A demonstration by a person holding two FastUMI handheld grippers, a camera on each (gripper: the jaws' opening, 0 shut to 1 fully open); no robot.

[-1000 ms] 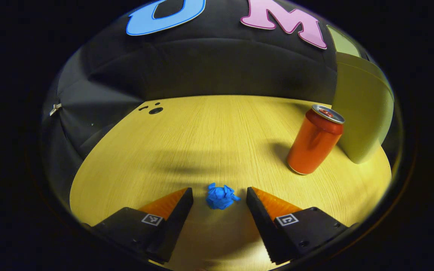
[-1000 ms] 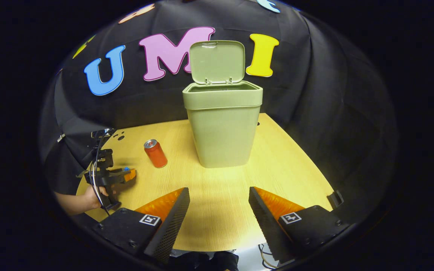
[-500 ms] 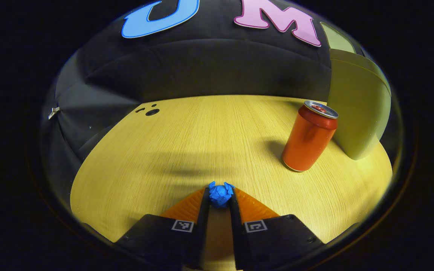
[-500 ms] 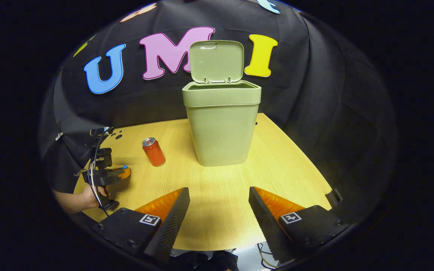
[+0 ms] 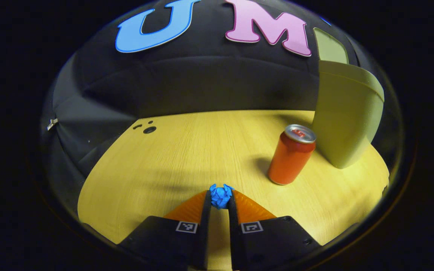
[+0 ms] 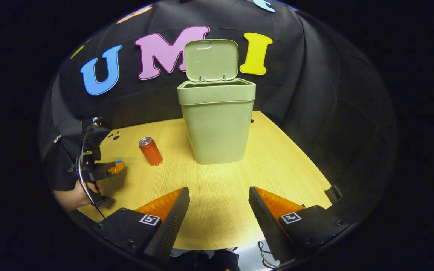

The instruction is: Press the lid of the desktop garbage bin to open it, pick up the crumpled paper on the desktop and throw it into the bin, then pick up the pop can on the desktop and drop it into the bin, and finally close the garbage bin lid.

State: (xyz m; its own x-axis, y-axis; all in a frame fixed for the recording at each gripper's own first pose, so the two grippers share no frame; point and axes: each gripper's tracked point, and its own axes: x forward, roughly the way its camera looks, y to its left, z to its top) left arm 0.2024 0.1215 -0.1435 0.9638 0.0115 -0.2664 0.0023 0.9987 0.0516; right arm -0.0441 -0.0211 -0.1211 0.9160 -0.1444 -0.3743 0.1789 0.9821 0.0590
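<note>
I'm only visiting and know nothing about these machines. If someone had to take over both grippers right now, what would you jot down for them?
Left gripper: shut on the small blue crumpled paper ball, at the near left of the light wooden tabletop.
Right gripper: open, holding nothing, facing the tall pale green plastic bin.
The bin's hinged lid stands open.
Orange pop can: upright on the table, left of the bin, apart from it.
Done: lid opened, paper gripped.
Left: drop the paper in the bin, then the can, then close the lid.
</note>
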